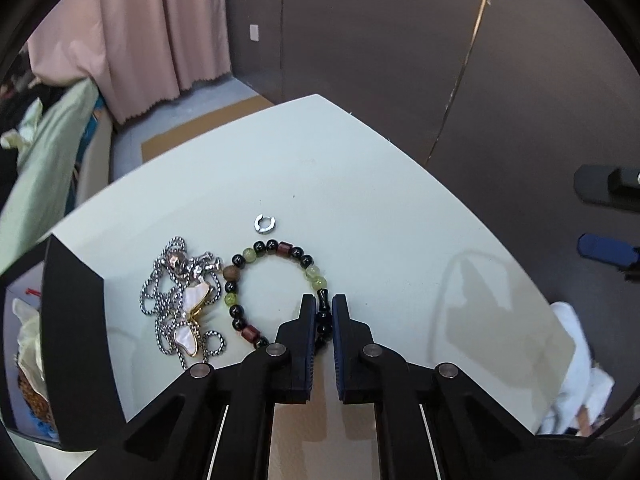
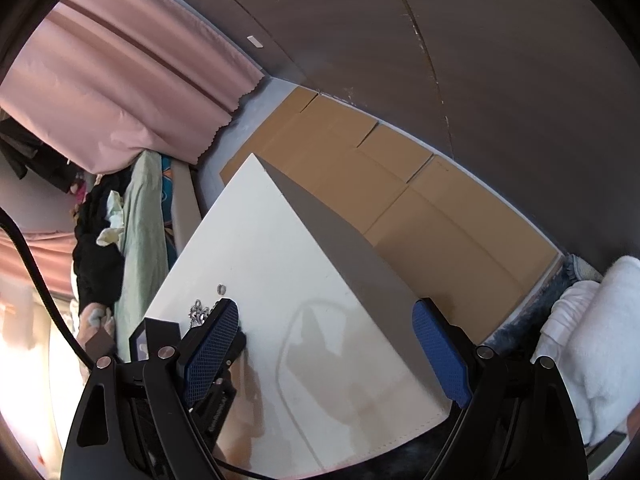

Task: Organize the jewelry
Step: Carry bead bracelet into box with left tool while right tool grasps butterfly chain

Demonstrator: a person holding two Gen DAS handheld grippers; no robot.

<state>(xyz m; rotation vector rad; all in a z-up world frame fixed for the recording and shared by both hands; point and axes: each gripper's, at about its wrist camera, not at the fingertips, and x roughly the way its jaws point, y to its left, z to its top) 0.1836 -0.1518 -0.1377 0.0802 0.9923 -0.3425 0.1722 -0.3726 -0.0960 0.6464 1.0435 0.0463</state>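
The bracelet point(image 1: 276, 292) has black, pale green and dark red beads, with one brown bead. The chain point(image 1: 176, 304) is silver, with a white and gold pendant. The ring point(image 1: 265, 224) is silver. The surface point(image 1: 360, 200) is white. The curtain point(image 2: 120, 80) is pink.

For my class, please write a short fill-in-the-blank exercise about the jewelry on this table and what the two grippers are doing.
1. The left gripper is closed on the beaded ____.
2. The chain necklace carries a white ____-shaped pendant.
3. The small silver ring lies on the white ____.
4. The right gripper is ____ and holds nothing.

Missing words: bracelet; butterfly; table; open
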